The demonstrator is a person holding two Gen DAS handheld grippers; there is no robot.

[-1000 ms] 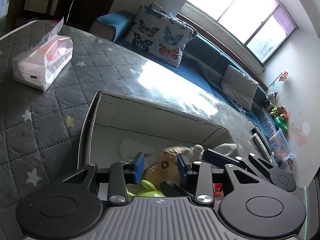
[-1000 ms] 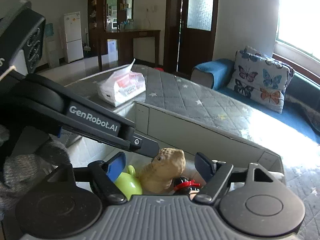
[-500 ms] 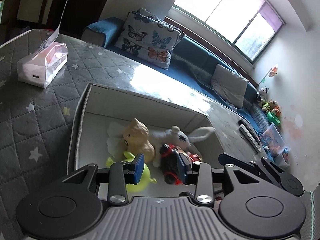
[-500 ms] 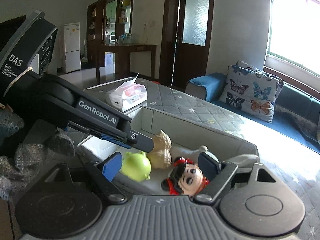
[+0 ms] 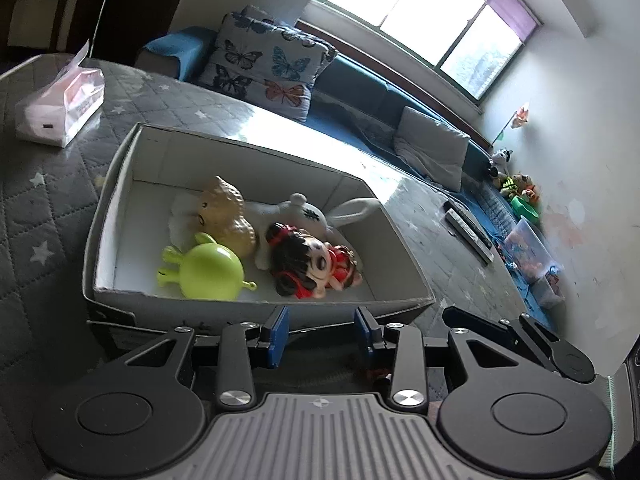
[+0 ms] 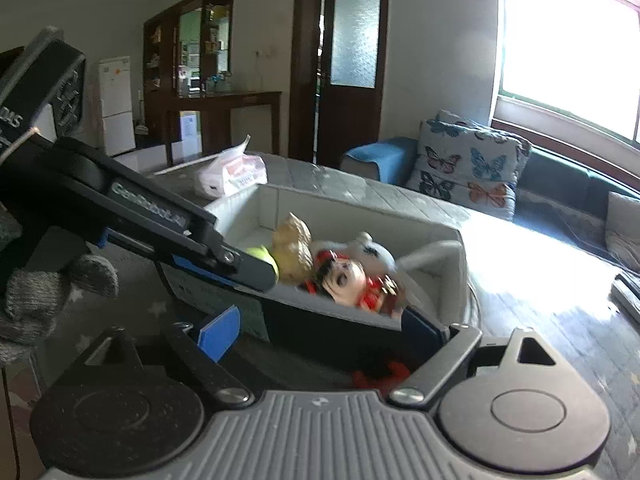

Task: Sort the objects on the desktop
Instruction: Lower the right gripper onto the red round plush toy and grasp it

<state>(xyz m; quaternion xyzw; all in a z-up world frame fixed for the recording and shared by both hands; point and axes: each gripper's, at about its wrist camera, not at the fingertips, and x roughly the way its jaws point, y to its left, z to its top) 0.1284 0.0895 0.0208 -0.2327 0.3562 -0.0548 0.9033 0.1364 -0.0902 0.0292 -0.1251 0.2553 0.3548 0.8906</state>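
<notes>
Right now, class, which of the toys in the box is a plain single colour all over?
The lime-green toy, in the box at the corner nearest the left gripper. The tan figure, white rabbit and red-dressed doll all carry other colours or markings.

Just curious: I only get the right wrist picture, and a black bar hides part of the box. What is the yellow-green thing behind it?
Observer: A green toy with stubby legs, lying in the box beside the tan toy.
Operator: Is that black bar holding anything?
Observer: No. It is the left gripper; its jaws stand open and empty, just outside the box's near wall.
Operator: And the grey strip past the doll?
Observer: A long ear of a white toy that lies behind the doll.
</notes>
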